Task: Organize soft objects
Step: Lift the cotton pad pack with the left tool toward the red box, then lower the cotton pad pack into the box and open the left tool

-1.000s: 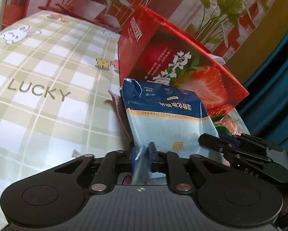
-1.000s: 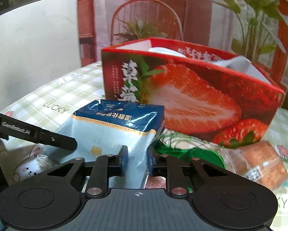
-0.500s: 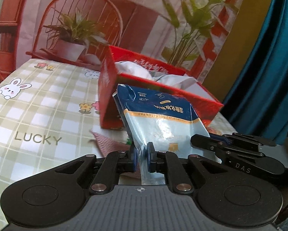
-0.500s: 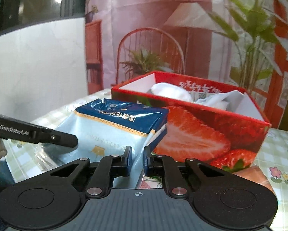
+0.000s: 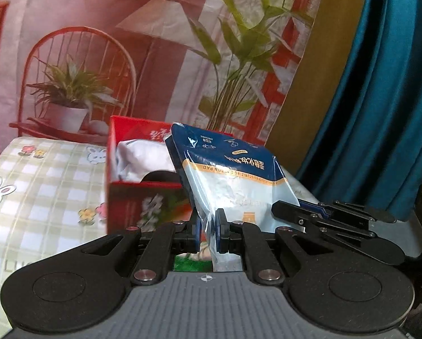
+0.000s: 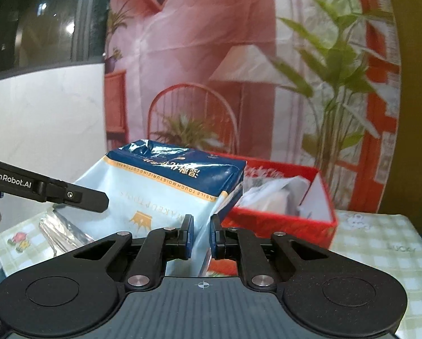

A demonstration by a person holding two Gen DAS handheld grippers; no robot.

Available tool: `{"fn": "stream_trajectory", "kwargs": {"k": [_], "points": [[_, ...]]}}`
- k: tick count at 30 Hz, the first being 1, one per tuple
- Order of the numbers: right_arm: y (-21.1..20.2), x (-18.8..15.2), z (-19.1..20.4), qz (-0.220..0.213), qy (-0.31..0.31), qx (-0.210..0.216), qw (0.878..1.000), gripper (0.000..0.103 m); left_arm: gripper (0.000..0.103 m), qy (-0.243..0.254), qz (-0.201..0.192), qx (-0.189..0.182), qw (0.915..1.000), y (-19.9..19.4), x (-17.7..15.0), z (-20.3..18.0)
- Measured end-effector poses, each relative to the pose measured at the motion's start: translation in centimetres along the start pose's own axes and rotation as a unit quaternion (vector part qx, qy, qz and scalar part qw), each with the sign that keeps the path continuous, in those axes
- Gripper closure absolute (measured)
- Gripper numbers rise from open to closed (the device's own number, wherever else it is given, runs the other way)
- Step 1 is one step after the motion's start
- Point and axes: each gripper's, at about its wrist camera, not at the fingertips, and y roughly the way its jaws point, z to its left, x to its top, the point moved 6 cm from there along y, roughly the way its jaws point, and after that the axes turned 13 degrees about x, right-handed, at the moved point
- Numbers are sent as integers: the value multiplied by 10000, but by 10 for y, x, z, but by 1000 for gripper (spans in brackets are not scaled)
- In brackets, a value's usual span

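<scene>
A pale blue and navy cotton pad pack (image 5: pixel 233 178) hangs in the air, held by its lower edge. My left gripper (image 5: pixel 208 233) is shut on the pack's near left corner. My right gripper (image 6: pixel 202 237) is shut on the pack (image 6: pixel 165 189) at its other corner; from the left wrist view it shows as a black arm (image 5: pixel 332 223). Behind and below the pack stands the open red strawberry box (image 5: pixel 132 195), with white soft items (image 5: pixel 143 161) inside. In the right wrist view the box (image 6: pixel 284 220) sits to the right of the pack.
The checked green tablecloth (image 5: pixel 41 192) with bunny prints covers the table. A clear plastic wrapper (image 6: pixel 61 231) lies on it at the left. A printed backdrop (image 5: pixel 154 42) stands behind the table and a teal curtain (image 5: pixel 380 99) hangs at the right.
Both grippers have lifted the pack off the table, up to about the height of the box rim. The box's open top and its white contents have come into view.
</scene>
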Motion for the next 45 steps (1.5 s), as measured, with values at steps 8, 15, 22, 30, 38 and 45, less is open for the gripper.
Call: {"fn": "stream_trajectory", "kwargs": {"k": [8, 15, 22, 30, 38, 45], "points": [[11, 38, -43, -89, 5, -85, 9999, 92, 92, 107, 93, 35, 9999, 36, 34, -13], [49, 59, -78, -12, -105, -190, 9998, 92, 92, 88, 217, 170, 9996, 85, 69, -12], [101, 62, -114, 278, 86, -290, 9992, 92, 92, 147, 555, 468, 9973, 144, 76, -7], [158, 42, -157, 1084, 851, -303, 9900, 93, 92, 22, 1504, 450, 9876, 210, 63, 15], [197, 21, -164, 2071, 981, -183, 9732, 95, 92, 214, 2187, 356, 9749, 240, 49, 23], [205, 14, -163, 2559, 1084, -179, 9604, 95, 92, 502, 2111, 339, 9756, 238, 45, 20]]}}
